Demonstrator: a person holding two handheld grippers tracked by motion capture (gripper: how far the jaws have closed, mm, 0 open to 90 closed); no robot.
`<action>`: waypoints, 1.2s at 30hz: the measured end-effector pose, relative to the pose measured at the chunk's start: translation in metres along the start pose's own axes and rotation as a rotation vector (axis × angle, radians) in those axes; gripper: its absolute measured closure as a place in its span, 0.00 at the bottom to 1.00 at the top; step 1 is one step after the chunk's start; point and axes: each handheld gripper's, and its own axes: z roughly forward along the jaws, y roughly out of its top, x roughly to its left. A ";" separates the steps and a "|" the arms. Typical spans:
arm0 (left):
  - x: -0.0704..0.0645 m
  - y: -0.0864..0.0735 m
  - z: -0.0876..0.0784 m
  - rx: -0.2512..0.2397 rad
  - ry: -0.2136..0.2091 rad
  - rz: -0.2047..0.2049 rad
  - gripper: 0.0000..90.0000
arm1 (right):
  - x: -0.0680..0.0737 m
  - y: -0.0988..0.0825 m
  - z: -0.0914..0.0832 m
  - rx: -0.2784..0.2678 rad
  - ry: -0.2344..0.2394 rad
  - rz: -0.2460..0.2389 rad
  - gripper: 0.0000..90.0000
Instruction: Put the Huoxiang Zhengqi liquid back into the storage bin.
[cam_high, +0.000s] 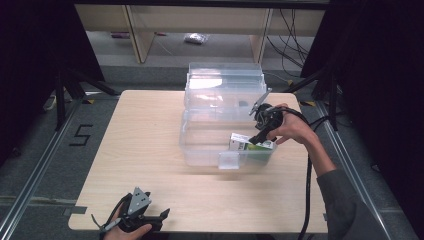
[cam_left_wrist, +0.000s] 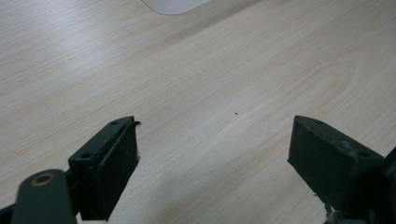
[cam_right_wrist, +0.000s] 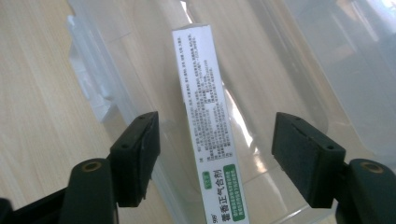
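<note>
Right gripper view: a white-and-green carton (cam_right_wrist: 212, 126) lies inside the clear plastic bin (cam_right_wrist: 299, 56), seen between the two black jaws but touching neither pad.
Carton: in the high view it (cam_high: 251, 142) rests at the near right corner of the bin (cam_high: 205, 145), lying lengthwise along the front wall.
Right gripper: the right gripper (cam_right_wrist: 215, 154) has its jaws spread apart, nothing pressed between them; in the high view it (cam_high: 259, 136) hangs just above the carton, pointing down into the bin.
Right hand: the right hand (cam_high: 292, 127) wraps the gripper body from the right side, forearm and grey sleeve running back to the table's right edge.
Bin: on the far middle of the wooden table (cam_high: 140, 145), lid raised behind it.
Left gripper: the left gripper (cam_left_wrist: 212, 158) is wide open over bare wood, holding nothing.
Left hand: the left hand (cam_high: 125, 227) rests at the near left edge of the table, well apart from the bin.
</note>
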 end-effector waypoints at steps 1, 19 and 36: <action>0.000 0.000 0.000 0.000 0.000 0.000 0.17 | 0.001 0.000 -0.001 -0.003 -0.002 0.012 0.35; 0.001 0.000 0.000 0.014 -0.009 0.013 0.17 | 0.017 -0.008 -0.011 -0.127 -0.044 0.125 0.27; 0.001 0.000 0.001 0.009 -0.005 -0.004 0.17 | 0.046 -0.031 -0.024 -0.219 -0.070 0.171 0.27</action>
